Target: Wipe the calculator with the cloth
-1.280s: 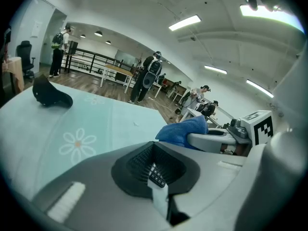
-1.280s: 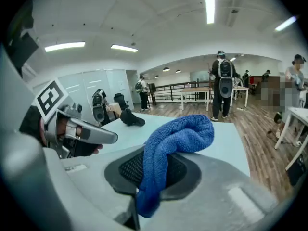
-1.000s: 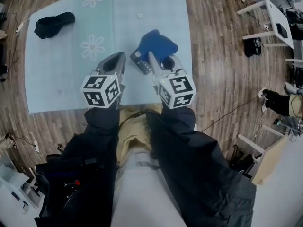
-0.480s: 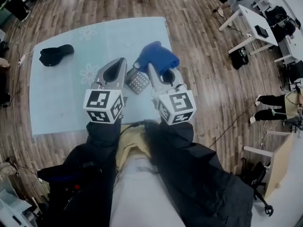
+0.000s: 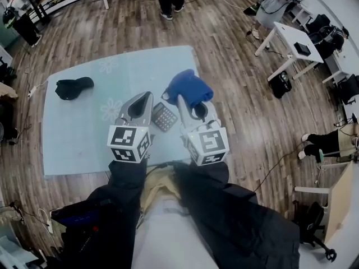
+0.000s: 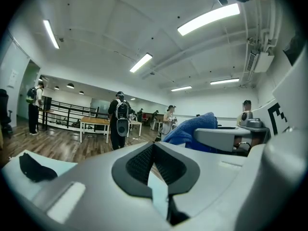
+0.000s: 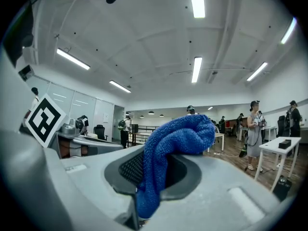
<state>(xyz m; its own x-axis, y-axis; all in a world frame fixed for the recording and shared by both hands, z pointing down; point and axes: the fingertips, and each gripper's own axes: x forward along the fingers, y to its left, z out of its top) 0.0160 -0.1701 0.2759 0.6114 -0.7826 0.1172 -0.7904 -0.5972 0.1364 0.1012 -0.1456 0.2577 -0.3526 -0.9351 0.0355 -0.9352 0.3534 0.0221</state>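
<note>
Royal-blue terry cloth (image 5: 189, 87); dark grey calculator (image 5: 164, 117), pale keys; pale blue mat (image 5: 84, 136), white daisy print; black cap (image 5: 72, 87).

The calculator (image 5: 164, 116) is small and dark, with pale keys. It lies flat, face up, turned diagonally. The blue terry cloth (image 5: 189, 87) is bunched, just beyond the calculator to its right, pinched in the right tool (image 5: 184, 100).
</note>
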